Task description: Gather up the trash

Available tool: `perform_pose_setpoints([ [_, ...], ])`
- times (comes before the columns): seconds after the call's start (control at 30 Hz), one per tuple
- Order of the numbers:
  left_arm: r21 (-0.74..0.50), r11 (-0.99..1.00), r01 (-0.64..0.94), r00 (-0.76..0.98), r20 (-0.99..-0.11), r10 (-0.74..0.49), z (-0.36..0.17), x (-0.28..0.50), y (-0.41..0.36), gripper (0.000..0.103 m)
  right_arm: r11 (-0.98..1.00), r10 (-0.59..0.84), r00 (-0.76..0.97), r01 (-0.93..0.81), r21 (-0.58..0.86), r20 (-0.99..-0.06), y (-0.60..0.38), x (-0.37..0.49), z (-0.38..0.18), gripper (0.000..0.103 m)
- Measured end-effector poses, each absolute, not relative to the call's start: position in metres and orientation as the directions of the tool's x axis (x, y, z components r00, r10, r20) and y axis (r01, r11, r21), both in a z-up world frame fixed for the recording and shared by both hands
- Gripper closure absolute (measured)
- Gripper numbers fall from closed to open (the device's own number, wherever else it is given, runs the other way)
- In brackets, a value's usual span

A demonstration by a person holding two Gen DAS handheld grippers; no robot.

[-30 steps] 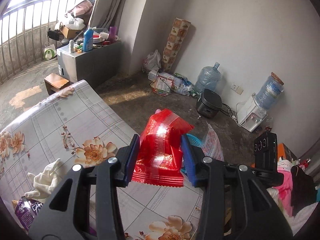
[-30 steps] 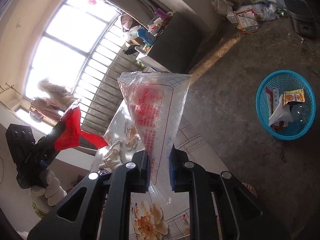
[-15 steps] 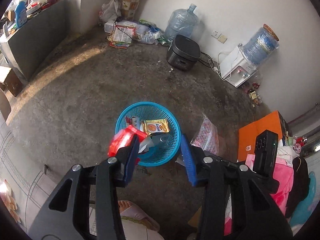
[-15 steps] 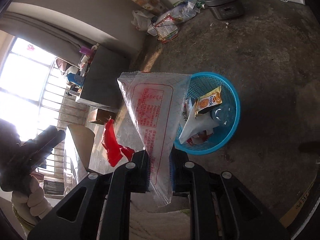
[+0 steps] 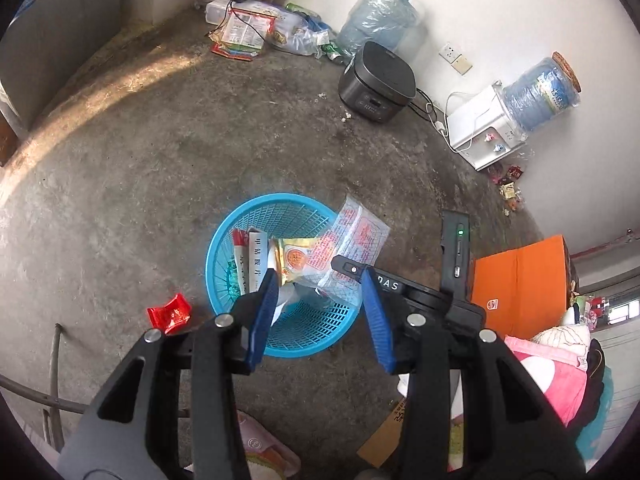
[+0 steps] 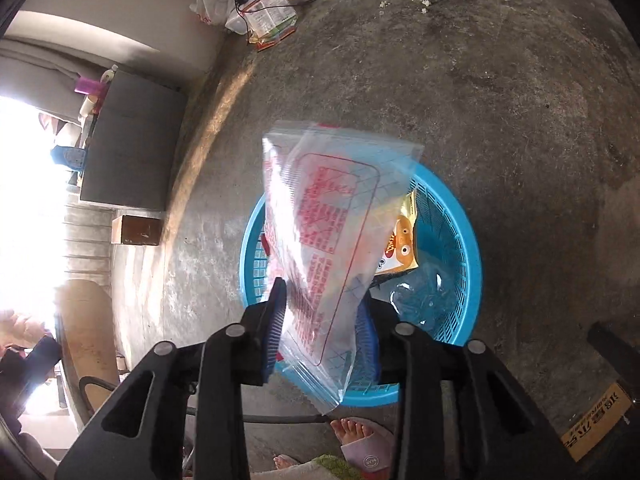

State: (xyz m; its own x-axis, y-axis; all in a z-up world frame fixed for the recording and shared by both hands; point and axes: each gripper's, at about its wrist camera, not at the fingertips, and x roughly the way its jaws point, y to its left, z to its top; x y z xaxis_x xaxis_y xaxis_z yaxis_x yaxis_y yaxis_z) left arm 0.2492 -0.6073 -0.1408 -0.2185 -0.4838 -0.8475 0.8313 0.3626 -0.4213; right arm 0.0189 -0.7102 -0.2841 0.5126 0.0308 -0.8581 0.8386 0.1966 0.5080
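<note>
Clear plastic bag [image 6: 324, 240] printed in red, hanging between the jaws of the right hand-held gripper [image 6: 322, 296], directly over the blue mesh basket [image 6: 472, 248] on the concrete floor [image 5: 160, 160]. Jaws just opened, roughly half apart, bag loose between them. Left hand-held gripper [image 5: 319, 274] likewise about half open, nothing between its blue pads, pointed down over the basket's near side. Red wrapper [image 5: 169, 314] lying crumpled on the floor just beside the basket, outside it. Inside the basket: yellow snack packet [image 5: 294, 258], white printed box [image 5: 256, 260], crumpled clear plastic.
</note>
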Motion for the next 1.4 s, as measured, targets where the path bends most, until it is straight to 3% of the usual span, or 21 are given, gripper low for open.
perform_pose_setpoints([
  [0.03,-0.420,0.373,0.828,-0.205,-0.844,-0.495,-0.132,0.256,-0.598,0.056,0.195,0.032,0.489,0.852,0.485,-0.872,-0.713,0.022,-0.293,0.050],
  [0.2,-0.370,0.391,0.843,-0.100,-0.821,-0.562,-0.073,0.290,-0.544,0.046,0.225,0.026,0.424,0.880,0.419,-0.905,-0.714,0.027,-0.312,0.050],
  [0.57,-0.310,0.512,0.801,0.120,-0.754,-0.645,0.009,0.330,-0.385,0.037,0.342,-0.147,0.511,0.830,0.441,-0.847,-0.688,0.012,-0.248,0.050],
  [0.67,-0.306,0.554,0.774,0.181,-0.732,-0.657,0.021,0.334,-0.342,0.034,0.455,-0.078,0.615,0.722,0.521,-0.784,-0.656,0.041,-0.220,0.050],
  [0.77,-0.286,0.606,0.742,0.239,-0.732,-0.638,0.025,0.338,-0.306,0.033,0.604,0.094,0.606,0.596,0.529,-0.790,-0.611,0.101,-0.223,0.050],
  [0.97,-0.296,0.681,0.669,0.293,-0.738,-0.608,0.026,0.350,-0.247,0.033,0.738,0.312,0.359,0.492,0.462,-0.880,-0.544,0.228,-0.306,0.050],
  [1.2,-0.271,0.756,0.595,0.357,-0.754,-0.552,0.031,0.365,-0.209,0.033,0.772,0.371,0.111,0.515,0.373,-0.922,-0.516,0.315,-0.425,0.050],
  [1.4,-0.258,0.801,0.540,0.380,-0.775,-0.506,0.023,0.374,-0.185,0.033,0.756,0.381,-0.073,0.598,0.265,-0.922,-0.512,0.327,-0.520,0.050],
])
